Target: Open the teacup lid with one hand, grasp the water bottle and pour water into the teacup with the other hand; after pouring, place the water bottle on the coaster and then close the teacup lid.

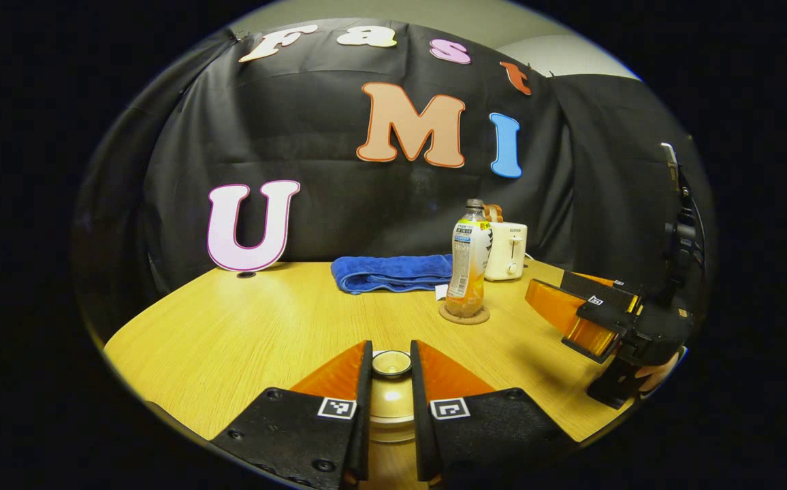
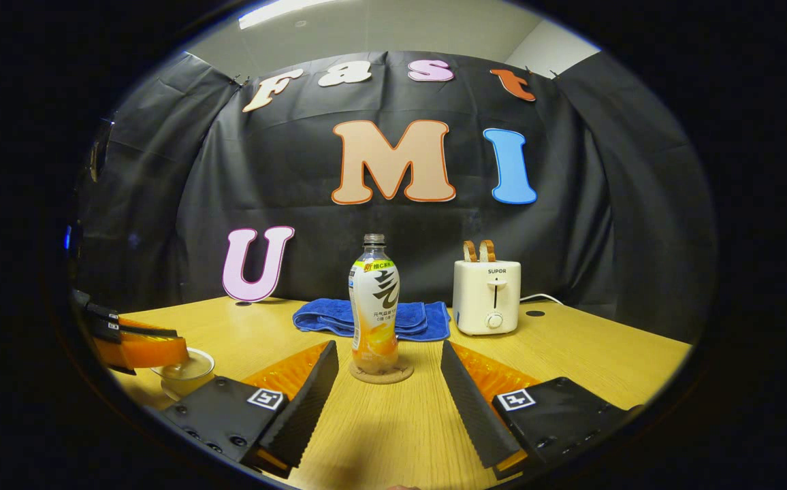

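Note:
The golden teacup lid (image 1: pixel 391 401) sits low in the left gripper view, its round knob (image 1: pixel 391 363) held between the two fingers of my left gripper (image 1: pixel 391 347), which is shut on it. Farther back, the water bottle (image 1: pixel 470 269) stands upright on a round cork coaster (image 1: pixel 463 314). In the right gripper view the bottle (image 2: pixel 374 306) and coaster (image 2: pixel 381 373) are straight ahead, just beyond my open right gripper (image 2: pixel 389 347), whose fingers touch nothing. The teacup (image 2: pixel 186 373) is at the far left, under the left gripper (image 2: pixel 155 348).
A folded blue towel (image 2: pixel 366 316) lies behind the bottle, and a white toaster (image 2: pixel 487 296) holding toast stands to its right. The wooden table (image 2: pixel 591 354) stretches to the right. In the left gripper view, the right gripper (image 1: pixel 570 309) hovers at the right, above the table edge.

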Available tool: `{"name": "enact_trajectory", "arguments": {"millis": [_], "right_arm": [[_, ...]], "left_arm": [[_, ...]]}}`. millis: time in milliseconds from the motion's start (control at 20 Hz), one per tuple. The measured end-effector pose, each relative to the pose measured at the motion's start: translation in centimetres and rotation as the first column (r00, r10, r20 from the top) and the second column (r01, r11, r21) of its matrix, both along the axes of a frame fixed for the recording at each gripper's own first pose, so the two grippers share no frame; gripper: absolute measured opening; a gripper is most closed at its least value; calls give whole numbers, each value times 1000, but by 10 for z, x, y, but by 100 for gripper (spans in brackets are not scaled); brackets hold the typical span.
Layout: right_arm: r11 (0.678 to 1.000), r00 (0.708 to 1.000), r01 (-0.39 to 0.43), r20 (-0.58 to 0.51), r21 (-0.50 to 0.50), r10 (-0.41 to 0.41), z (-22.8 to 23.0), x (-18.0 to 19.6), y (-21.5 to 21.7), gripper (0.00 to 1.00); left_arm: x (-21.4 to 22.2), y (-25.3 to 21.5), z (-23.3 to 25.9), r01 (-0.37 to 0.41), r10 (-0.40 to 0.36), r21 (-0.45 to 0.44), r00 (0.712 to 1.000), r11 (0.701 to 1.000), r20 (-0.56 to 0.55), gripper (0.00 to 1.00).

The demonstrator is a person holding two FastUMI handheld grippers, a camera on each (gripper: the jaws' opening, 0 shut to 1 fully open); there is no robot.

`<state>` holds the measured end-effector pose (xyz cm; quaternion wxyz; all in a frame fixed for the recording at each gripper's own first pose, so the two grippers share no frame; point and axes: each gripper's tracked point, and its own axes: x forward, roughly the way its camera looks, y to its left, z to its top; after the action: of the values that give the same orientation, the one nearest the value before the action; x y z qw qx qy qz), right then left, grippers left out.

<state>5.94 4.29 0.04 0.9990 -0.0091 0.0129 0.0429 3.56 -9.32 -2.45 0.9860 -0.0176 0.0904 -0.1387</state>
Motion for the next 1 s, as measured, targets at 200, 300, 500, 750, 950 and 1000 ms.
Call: {"name": "enact_trajectory", "arguments": {"millis": [200, 300, 500, 750, 950, 1000], "right_arm": [[1000, 1000, -5, 1, -11, 5, 1, -1, 3, 97], [1000, 1000, -6, 4, -21, 7, 2, -2, 4, 97], [999, 999, -15, 37, -51, 17, 12, -8, 8, 96], [999, 998, -33, 46, -20, 34, 26, -23, 13, 94], [1000, 999, -21, 49, -5, 22, 32, -44, 10, 96], [1000, 999, -18, 46, -1, 18, 32, -49, 10, 94]], "left_arm": [[-3, -3, 0, 3, -3, 2, 1000, 1000, 19, 31], [-5, -8, 1, 13, -13, -6, 1000, 1000, 27, 46], [-5, 2, 11, -40, 39, 14, 996, 999, 74, 90], [-8, 23, 35, -139, 140, -14, 976, 990, 168, 93], [-15, 31, 43, -171, 174, -32, 964, 985, 202, 93], [-17, 32, 42, -174, 176, -31, 963, 984, 202, 93]]}}
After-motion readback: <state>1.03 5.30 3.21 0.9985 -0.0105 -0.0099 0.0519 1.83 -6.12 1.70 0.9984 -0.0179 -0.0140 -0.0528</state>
